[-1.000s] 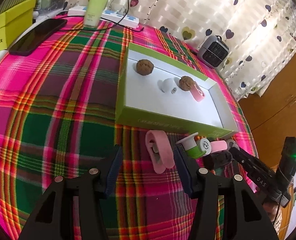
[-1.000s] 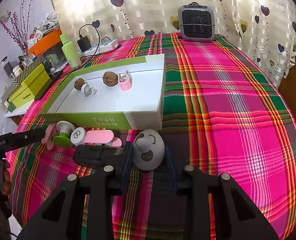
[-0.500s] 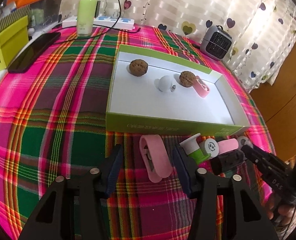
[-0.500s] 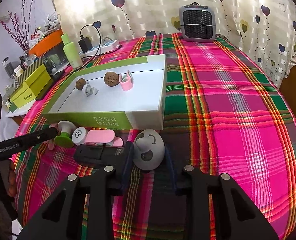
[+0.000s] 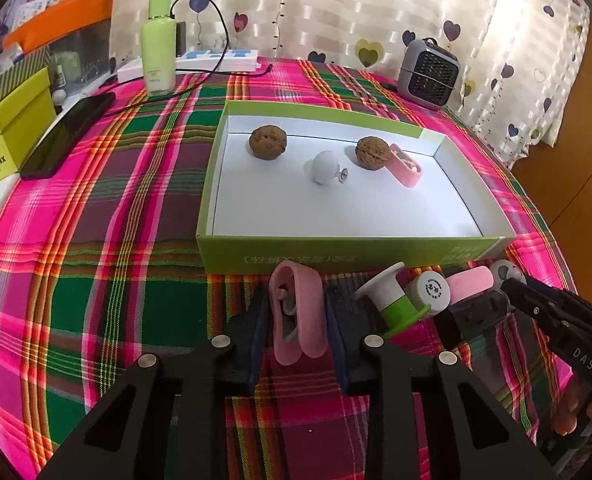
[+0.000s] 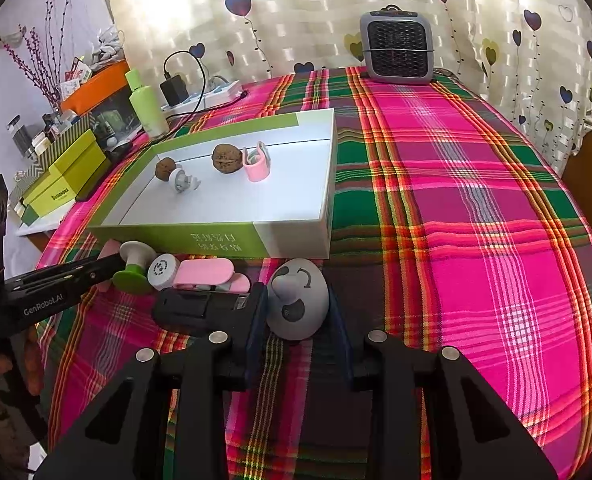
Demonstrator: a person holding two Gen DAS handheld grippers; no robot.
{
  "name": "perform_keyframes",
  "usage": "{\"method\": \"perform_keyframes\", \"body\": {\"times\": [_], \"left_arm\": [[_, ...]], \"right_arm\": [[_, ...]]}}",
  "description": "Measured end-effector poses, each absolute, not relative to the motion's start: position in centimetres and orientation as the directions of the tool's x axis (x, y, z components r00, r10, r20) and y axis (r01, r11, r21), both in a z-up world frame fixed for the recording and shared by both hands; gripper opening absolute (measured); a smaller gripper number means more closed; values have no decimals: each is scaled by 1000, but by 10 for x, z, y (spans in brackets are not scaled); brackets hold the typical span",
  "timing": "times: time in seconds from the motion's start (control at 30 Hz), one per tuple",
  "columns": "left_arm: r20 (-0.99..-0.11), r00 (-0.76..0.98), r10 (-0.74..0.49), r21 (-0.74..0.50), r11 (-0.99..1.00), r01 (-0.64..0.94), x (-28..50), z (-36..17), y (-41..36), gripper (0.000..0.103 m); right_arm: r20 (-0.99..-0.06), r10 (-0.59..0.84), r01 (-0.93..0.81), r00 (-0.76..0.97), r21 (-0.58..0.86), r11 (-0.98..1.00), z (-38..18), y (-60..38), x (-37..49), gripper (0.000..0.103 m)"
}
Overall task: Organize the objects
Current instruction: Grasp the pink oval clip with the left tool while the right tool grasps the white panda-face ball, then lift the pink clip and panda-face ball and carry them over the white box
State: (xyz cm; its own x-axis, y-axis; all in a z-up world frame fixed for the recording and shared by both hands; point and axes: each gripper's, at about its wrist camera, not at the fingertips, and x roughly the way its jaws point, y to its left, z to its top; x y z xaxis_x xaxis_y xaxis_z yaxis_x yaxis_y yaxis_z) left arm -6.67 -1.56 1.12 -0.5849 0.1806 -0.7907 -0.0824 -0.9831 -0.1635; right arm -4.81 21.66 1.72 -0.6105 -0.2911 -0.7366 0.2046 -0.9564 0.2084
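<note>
A green-and-white box (image 5: 436, 249) (image 6: 296, 240) holds two walnuts (image 5: 268, 142), a white knob (image 5: 324, 167) and a pink clip (image 5: 406, 170). In front of it lie a pink clip (image 5: 298, 316), a green-and-white spool (image 5: 396, 300) (image 6: 135, 268), a white round cap (image 5: 430, 290), a pink case (image 6: 205, 272) and a black block (image 6: 199, 308). My left gripper (image 5: 296, 320) is shut on the pink clip. My right gripper (image 6: 298, 312) is shut on a grey egg-shaped toy (image 6: 298, 300) with a face.
A plaid cloth (image 6: 476, 220) covers the table. A small grey heater (image 6: 398, 50), a green bottle (image 5: 159, 56), a power strip (image 5: 215, 62), a black phone (image 5: 67, 134) and yellow-green boxes (image 5: 7, 128) stand at the back and left.
My left gripper moved forward around the pink clip and closed its fingers on it. The right gripper stayed still, holding the grey toy.
</note>
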Motion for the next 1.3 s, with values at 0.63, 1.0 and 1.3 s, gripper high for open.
{"method": "perform_keyframes", "body": {"times": [0.63,1.0,1.3], "left_arm": [[-783,-583,217,-195,-976,-102,-52,15,-11,25],[-775,-582,245,-212,-969,-127,-45,19,-4,25],[-770,-583,259,-225,-965,-132,-39,22,-2,25]], "right_arm": [[-719,-326,217,-613,244,-945,19,220,-41,28],[-716,-341,220,-610,260,-940,21,221,-37,28],[-712,-338,223,-615,254,-941,25,221,-32,20]]}}
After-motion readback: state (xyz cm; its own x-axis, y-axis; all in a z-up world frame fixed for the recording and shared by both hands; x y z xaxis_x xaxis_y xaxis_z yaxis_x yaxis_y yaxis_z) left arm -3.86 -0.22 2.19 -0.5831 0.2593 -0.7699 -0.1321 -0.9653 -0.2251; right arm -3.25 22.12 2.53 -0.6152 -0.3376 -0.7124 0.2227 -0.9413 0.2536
